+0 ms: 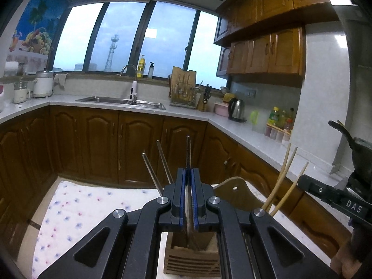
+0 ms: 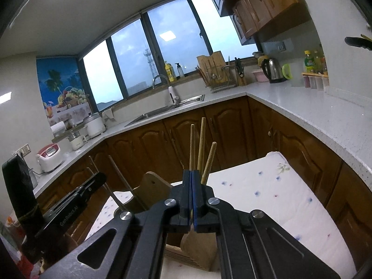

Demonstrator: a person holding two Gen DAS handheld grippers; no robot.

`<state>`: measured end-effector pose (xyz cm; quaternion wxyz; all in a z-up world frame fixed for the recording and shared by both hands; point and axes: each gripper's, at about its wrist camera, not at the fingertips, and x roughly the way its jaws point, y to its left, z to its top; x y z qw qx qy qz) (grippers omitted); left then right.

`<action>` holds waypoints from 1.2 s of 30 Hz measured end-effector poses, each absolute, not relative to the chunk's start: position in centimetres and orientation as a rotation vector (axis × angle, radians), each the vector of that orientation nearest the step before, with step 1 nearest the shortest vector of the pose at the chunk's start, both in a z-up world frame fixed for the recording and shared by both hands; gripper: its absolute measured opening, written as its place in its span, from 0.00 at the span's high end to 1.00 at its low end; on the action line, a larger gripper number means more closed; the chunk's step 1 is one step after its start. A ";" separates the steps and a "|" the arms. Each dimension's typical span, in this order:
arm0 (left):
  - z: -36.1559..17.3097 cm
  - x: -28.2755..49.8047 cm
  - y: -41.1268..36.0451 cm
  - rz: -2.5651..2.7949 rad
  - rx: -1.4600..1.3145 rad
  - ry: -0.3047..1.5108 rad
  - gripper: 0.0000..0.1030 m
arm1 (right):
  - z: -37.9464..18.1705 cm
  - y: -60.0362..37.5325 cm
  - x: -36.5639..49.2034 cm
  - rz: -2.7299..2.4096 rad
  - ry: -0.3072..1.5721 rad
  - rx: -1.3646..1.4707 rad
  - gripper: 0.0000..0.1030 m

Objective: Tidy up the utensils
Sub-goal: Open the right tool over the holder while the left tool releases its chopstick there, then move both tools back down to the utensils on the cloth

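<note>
Left wrist view first: the left claw [image 1: 188, 174] is clamped tight on a metal chopstick [image 1: 188, 150], which rises straight up past the blue pads [image 1: 183, 197] while its lower end runs down toward the wooden utensil holder [image 1: 190, 259] directly below. Two more metal chopsticks [image 1: 158, 165] lean out of the holder to the left, and three bamboo chopsticks [image 1: 284, 179] fan out of it on the right. The holder sits on a white floral cloth [image 1: 69, 209] covering the tabletop. At the right edge, the right claw's black body [image 1: 334, 197] pokes in.

Over to the right wrist view: the right claw [image 2: 192, 176] has its jaws pressed together over the holder [image 2: 197, 253]. The three bamboo chopsticks [image 2: 201, 146] stand up just behind the tips; whether one is pinched between the pads I cannot tell. The holder's curved wooden back [image 2: 151, 193] shows to the left, with the metal chopsticks [image 2: 118, 181] slanting beside it, and the left claw's frame [image 2: 76, 200] beyond.
</note>
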<state>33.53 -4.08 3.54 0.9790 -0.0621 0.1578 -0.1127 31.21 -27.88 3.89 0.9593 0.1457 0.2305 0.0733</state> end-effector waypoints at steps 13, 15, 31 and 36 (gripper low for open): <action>4.5 30.7 -3.2 -0.247 -0.122 0.332 0.64 | 4.3 -28.4 29.6 0.164 0.473 0.354 0.91; 4.6 29.8 -2.7 -0.250 -0.130 0.329 0.55 | 4.4 -28.8 29.0 0.159 0.477 0.364 0.77; 3.6 19.2 1.0 -0.151 -0.126 0.517 0.21 | 3.2 -29.5 20.6 0.179 0.535 0.374 0.21; 2.7 16.3 2.5 -0.133 -0.137 0.609 0.21 | 2.1 -28.9 17.7 0.196 0.579 0.354 0.14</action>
